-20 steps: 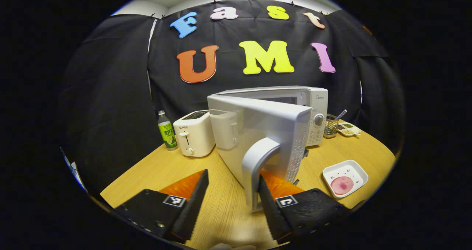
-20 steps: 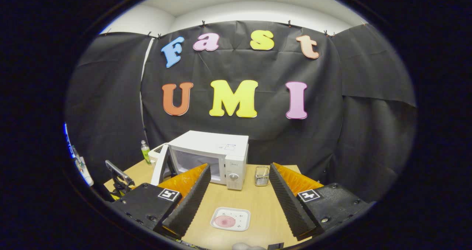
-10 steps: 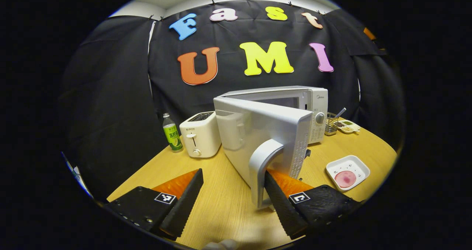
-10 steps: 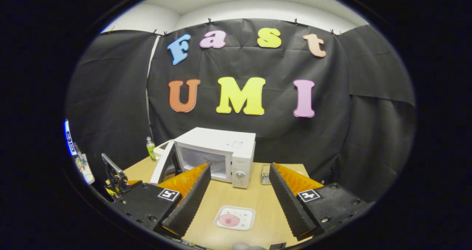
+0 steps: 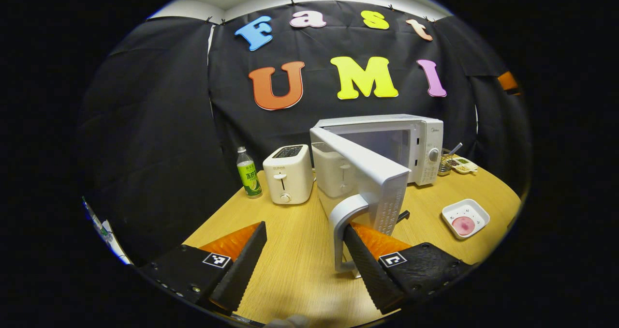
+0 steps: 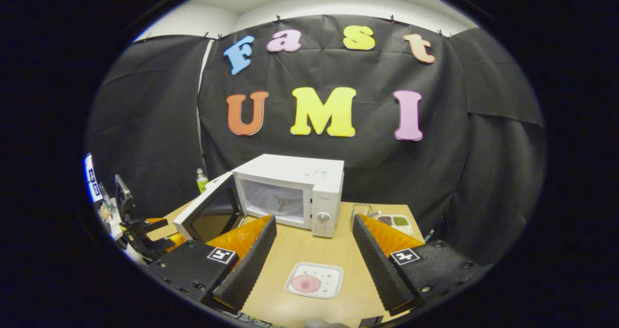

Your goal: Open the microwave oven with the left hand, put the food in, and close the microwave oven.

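1. Swinging wider than a second ago, the white microwave door (image 5: 360, 166) with its grey arched handle (image 5: 344, 231) is now standing well away from the white box-shaped microwave oven (image 5: 387, 141), so more of the pale cavity is showing in both views.
2. In the left gripper view, the left gripper (image 5: 302, 260) is holding its fingers spread; one finger (image 5: 365, 265) is sitting hooked behind the handle, touching it, while the other is hanging apart over the light wooden table (image 5: 295, 260).
3. In the right gripper view, the right gripper (image 6: 312, 260) is hovering with its fingers wide apart and gripping nothing, above the table, with the open oven beyond it.
4. The square white plate (image 6: 314, 280) carrying a round pink slice of food (image 6: 306, 283) is lying on the table in front of the oven, between the right gripper's fingers in that view.
5. Left of the oven, a white two-slot toaster (image 5: 287, 173) and a green-labelled plastic bottle (image 5: 248, 178) are standing upright.
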Demonstrator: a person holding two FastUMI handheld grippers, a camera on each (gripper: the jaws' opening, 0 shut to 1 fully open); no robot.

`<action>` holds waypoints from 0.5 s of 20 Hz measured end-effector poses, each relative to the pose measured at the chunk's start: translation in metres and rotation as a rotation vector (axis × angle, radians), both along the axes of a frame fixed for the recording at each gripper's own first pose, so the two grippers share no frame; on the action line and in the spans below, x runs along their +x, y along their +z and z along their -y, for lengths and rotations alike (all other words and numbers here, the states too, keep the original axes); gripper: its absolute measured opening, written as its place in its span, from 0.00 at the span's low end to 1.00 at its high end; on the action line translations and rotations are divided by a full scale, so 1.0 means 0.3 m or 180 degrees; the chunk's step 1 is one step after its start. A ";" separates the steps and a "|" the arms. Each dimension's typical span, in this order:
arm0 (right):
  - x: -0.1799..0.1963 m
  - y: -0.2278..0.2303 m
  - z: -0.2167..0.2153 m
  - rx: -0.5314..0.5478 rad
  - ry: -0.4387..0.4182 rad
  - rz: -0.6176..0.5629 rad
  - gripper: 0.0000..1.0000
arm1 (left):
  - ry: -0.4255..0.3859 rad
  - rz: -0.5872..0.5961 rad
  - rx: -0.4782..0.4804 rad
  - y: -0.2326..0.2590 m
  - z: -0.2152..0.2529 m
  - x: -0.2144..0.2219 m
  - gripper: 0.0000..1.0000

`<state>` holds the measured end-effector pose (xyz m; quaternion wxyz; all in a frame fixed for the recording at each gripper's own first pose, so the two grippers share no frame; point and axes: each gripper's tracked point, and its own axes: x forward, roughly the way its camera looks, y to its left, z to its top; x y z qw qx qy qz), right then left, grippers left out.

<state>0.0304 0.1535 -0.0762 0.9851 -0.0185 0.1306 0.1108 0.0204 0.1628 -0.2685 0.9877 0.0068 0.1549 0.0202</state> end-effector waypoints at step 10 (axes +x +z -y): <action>0.059 -0.202 0.087 -0.0012 -0.0114 -0.0335 1.00 | 0.0355 -0.0019 0.0239 0.014 -0.207 -0.084 0.95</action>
